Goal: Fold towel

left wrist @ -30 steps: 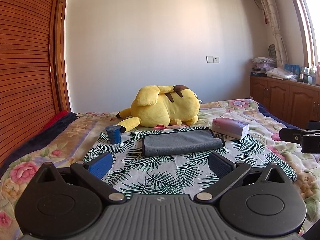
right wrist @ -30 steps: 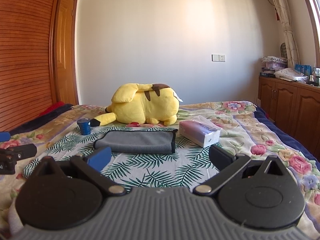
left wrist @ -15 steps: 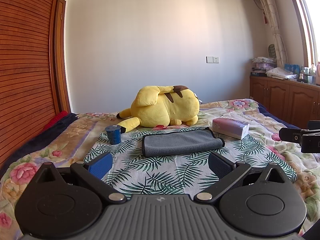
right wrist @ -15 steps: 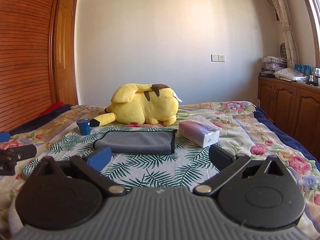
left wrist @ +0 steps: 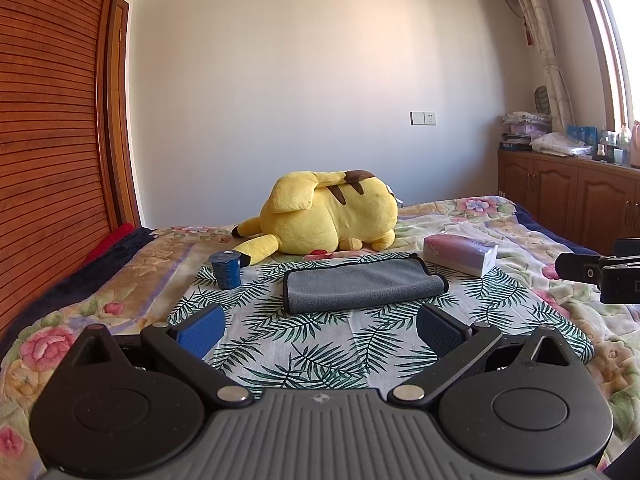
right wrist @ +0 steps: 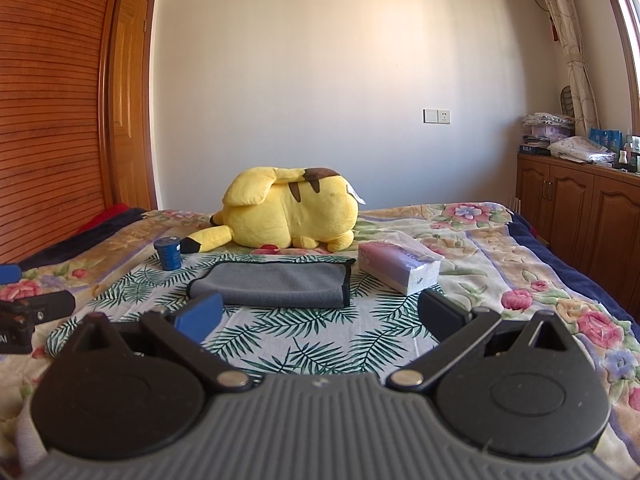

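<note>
A grey towel [left wrist: 360, 286] with dark edging lies folded flat on a palm-leaf cloth [left wrist: 320, 352] on the bed; it also shows in the right wrist view [right wrist: 276, 290]. My left gripper [left wrist: 320, 326] is open and empty, a little short of the towel's near edge. My right gripper [right wrist: 318, 314] is open and empty, also short of the towel. Each gripper shows at the edge of the other's view: the right one [left wrist: 600, 276] and the left one [right wrist: 28, 312].
A yellow plush toy [left wrist: 332, 214] lies behind the towel. A blue cup [left wrist: 227, 269] stands to the towel's left, a tissue pack [left wrist: 460, 252] to its right. A floral bedspread [right wrist: 520, 264] covers the bed. Wooden cabinets [right wrist: 580, 216] stand on the right, a wooden wardrobe [left wrist: 48, 140] on the left.
</note>
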Demonstrator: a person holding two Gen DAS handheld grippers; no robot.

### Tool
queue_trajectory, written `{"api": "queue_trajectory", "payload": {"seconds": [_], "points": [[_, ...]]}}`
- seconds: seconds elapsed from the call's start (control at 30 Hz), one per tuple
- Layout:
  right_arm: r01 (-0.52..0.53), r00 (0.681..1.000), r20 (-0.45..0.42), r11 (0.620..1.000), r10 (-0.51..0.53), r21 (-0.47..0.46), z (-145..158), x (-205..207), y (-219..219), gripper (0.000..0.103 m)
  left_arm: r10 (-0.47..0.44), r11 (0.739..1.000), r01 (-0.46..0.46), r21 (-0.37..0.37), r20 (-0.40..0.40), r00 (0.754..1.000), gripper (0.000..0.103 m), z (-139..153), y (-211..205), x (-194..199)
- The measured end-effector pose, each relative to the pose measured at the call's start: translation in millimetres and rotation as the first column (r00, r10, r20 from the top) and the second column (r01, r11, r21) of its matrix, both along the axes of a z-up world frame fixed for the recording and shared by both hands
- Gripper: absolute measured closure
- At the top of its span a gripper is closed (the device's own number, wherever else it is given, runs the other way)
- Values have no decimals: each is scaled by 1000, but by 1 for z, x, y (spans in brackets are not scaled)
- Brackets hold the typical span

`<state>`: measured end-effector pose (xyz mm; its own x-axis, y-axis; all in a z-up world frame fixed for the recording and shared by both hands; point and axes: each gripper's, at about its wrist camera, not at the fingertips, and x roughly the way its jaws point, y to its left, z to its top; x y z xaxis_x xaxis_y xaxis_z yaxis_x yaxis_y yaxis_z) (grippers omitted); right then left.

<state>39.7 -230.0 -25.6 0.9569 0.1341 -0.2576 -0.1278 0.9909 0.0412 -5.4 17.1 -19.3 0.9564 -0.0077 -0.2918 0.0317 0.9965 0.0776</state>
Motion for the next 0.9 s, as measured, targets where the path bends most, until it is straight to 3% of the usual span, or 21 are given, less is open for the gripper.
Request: {"api": "queue_trajectory", "payload": {"seconds": [0.9], "points": [[0,1000,0,1000,0,-1,0,0,1,0,1,1000,-1,7,1,1000,16,-1,-1,0]]}}
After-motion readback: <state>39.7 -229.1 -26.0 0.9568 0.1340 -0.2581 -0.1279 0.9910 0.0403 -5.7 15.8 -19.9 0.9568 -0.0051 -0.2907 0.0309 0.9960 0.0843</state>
